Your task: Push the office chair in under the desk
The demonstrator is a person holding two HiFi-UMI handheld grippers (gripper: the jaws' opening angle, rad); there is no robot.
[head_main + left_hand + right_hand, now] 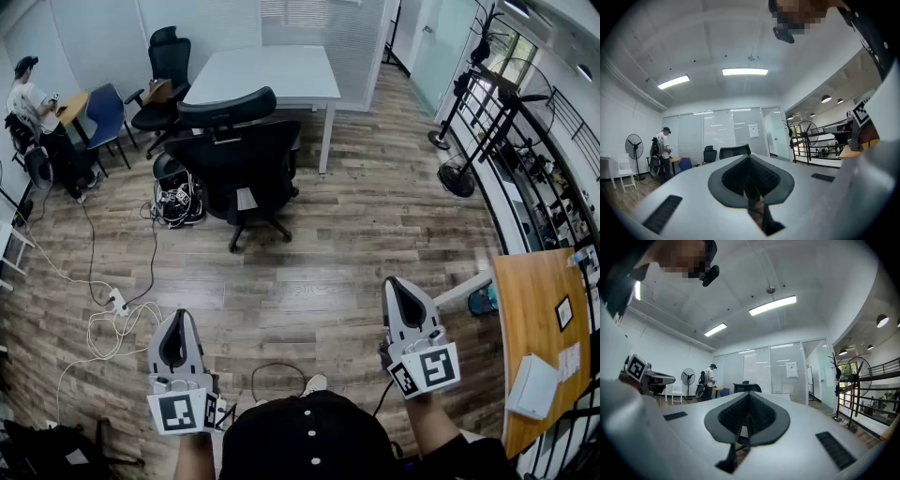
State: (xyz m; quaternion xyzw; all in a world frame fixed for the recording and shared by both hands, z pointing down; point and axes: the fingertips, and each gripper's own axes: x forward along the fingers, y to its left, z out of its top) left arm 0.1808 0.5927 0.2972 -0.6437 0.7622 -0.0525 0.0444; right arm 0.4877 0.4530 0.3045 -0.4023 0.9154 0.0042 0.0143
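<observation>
L gripper (176, 328) and R gripper (401, 295): both jaws closed tight, nothing btwn them, held level low in the head view. Bare wood floor (356, 234) ahead of both. Black office chair (239, 159) stands well apart from them, back twd the person, at near edge of white desk (272, 70), seat not under it. Cable tangle (178, 202) just left of the chair; 2nd black chair (169, 70) at the desk's far-left side.

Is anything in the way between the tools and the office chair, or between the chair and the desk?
Nothing visible. Bare floor lies between the left tool, the right tool and the office chair. A cable tangle sits beside the chair's base, off that line. The chair's back hides the gap under the desk.
</observation>
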